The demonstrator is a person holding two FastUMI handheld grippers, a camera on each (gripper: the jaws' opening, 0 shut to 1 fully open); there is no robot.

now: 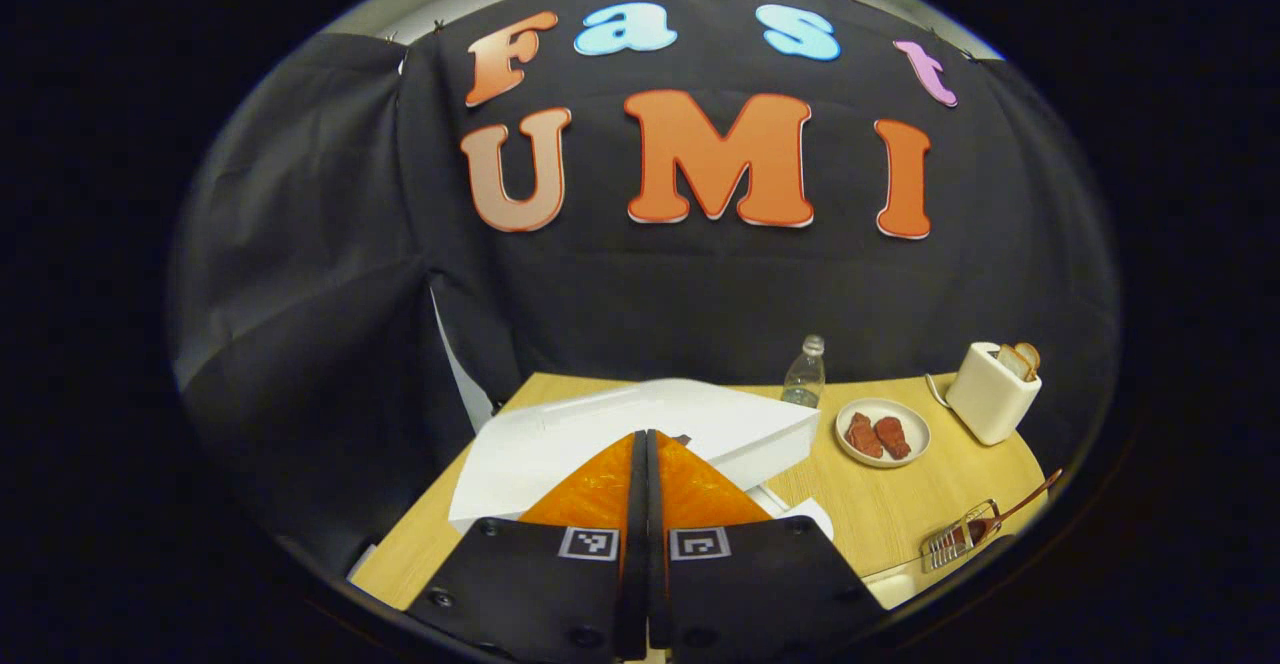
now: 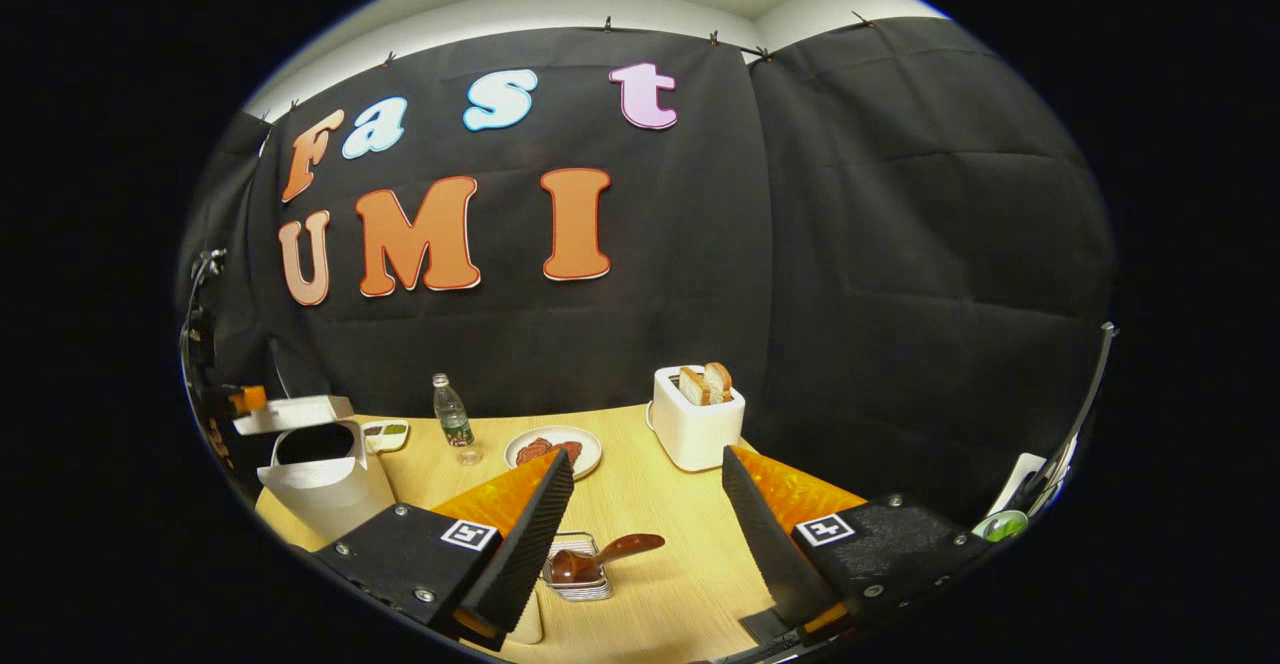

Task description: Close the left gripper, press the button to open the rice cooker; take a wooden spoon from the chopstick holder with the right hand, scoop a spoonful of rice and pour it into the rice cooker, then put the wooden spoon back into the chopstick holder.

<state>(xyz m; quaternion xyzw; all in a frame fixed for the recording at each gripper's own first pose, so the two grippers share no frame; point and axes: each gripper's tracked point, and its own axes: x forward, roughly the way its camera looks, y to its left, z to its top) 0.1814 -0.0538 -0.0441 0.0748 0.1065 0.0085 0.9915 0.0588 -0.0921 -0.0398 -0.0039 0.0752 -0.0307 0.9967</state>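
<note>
With its two fingers pressed together and nothing between them, the left gripper [image 1: 646, 444] hangs over the white rice cooker [image 2: 322, 479], whose lid [image 1: 640, 424] is up and whose dark pot is bare, so the button press looks done. Spread wide and empty, the right gripper [image 2: 645, 504] hovers above the wooden spoon [image 2: 600, 556], which leans in a wire chopstick holder [image 2: 580, 569] on the table [image 2: 640, 464]. Taking the spoon, scooping, pouring and returning it look left to do.
</note>
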